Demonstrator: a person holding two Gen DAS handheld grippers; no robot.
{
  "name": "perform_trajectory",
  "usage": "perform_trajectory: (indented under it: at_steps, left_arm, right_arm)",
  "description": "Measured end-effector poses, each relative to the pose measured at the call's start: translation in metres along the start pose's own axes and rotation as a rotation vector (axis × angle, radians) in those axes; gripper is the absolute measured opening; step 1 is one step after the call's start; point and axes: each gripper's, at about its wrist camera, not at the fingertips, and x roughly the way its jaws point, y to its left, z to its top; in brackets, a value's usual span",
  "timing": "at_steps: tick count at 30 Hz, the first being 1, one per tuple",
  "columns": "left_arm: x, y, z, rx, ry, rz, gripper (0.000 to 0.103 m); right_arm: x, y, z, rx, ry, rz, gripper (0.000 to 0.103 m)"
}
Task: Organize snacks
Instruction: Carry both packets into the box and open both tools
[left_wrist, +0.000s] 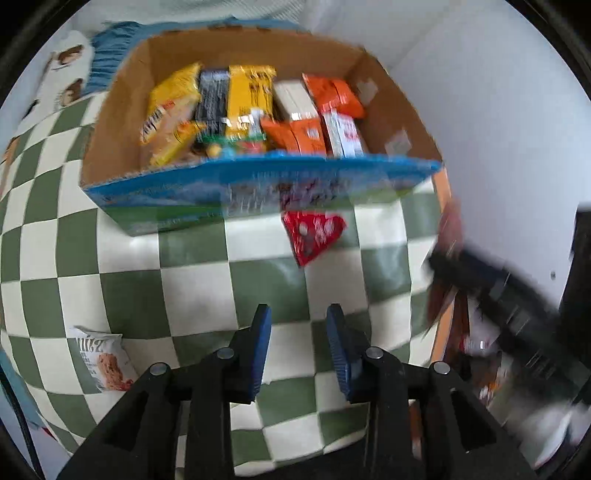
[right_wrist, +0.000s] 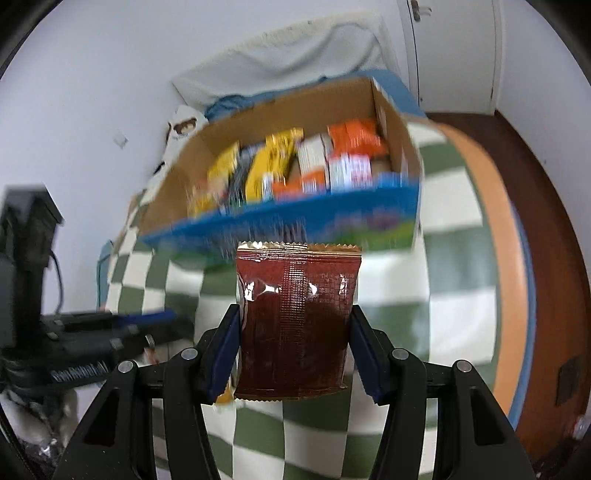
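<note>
Showing only in right wrist view: right hand-held gripper (right_wrist: 293, 354) clamping dark red-brown snack packet (right_wrist: 295, 321), upright, glossy, crimped ends, before snack box (right_wrist: 332, 218). Left wrist view alone shows left hand-held gripper (left_wrist: 298, 350), narrowly parted, empty.

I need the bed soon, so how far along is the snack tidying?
Mostly done: the cardboard box already holds rows of yellow, orange and white packets. In hand: the right gripper clamps a dark red packet in front of the box. The left gripper holds nothing. Left: a red packet beside the box and a white cookie packet on the checked blanket.
</note>
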Motion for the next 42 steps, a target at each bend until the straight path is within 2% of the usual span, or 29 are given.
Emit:
perform_trajectory:
  at_steps: [1,3,4,6,8,9,12,14,17,22,26,28,31,34,36,39,42]
  left_arm:
    - [0.001,0.012,0.0,0.003,0.021,0.009,0.048]
    - [0.02,0.035,-0.016,-0.017,0.097,0.036,0.062]
    - [0.027,0.045,-0.015,-0.029,0.122,0.046,0.062]
    - [0.057,0.062,-0.034,-0.082,0.211,0.043,0.062]
    - [0.072,0.068,-0.042,-0.097,0.243,0.052,0.062]
    - [0.086,0.069,-0.046,-0.087,0.254,0.09,0.062]
    - [0.108,0.066,-0.05,-0.047,0.249,0.156,0.061]
    - [0.116,0.061,-0.052,-0.013,0.237,0.189,0.047]
    - [0.114,0.057,-0.053,-0.004,0.215,0.216,0.038]
    - [0.081,0.053,-0.05,-0.018,0.152,0.208,0.037]
    - [0.037,0.045,-0.039,-0.045,0.084,0.137,0.037]
    - [0.004,0.034,-0.027,-0.045,0.022,0.098,0.037]
    - [-0.049,0.016,0.008,-0.035,-0.094,0.051,0.038]
    - [-0.081,0.006,0.047,-0.021,-0.176,0.044,0.038]
    - [-0.094,0.003,0.074,-0.022,-0.213,0.067,0.038]
    - [-0.1,0.01,0.121,-0.043,-0.249,0.111,0.038]
    - [-0.093,0.026,0.158,-0.051,-0.254,0.151,0.038]
  right_arm:
    - [-0.002,-0.001,0.004,-0.003,-0.003,0.002,0.059]
    - [-0.002,-0.003,0.007,-0.009,0.001,0.004,0.059]
    - [0.002,-0.004,0.006,-0.008,0.01,0.004,0.059]
    - [0.015,-0.008,-0.003,-0.002,0.05,0.005,0.059]
    - [0.033,-0.012,-0.016,0.016,0.097,0.005,0.059]
    - [0.042,-0.016,-0.023,0.029,0.121,0.008,0.059]
    - [0.062,-0.022,-0.041,0.047,0.168,0.002,0.059]
    - [0.07,-0.024,-0.051,0.045,0.18,-0.009,0.059]
    - [0.075,-0.025,-0.059,0.041,0.189,-0.021,0.059]
    - [0.065,-0.02,-0.058,0.029,0.159,-0.012,0.059]
    - [0.05,-0.014,-0.045,0.03,0.131,0.022,0.059]
    - [0.036,-0.009,-0.033,0.021,0.102,0.043,0.059]
    - [0.014,-0.001,-0.006,0.008,0.041,0.076,0.059]
    - [-0.006,0.003,0.032,-0.005,-0.025,0.093,0.059]
    - [-0.011,0.002,0.06,-0.009,-0.054,0.094,0.059]
    - [-0.005,0.002,0.097,-0.033,-0.083,0.049,0.059]
    - [0.022,-0.001,0.136,-0.048,-0.055,0.003,0.059]
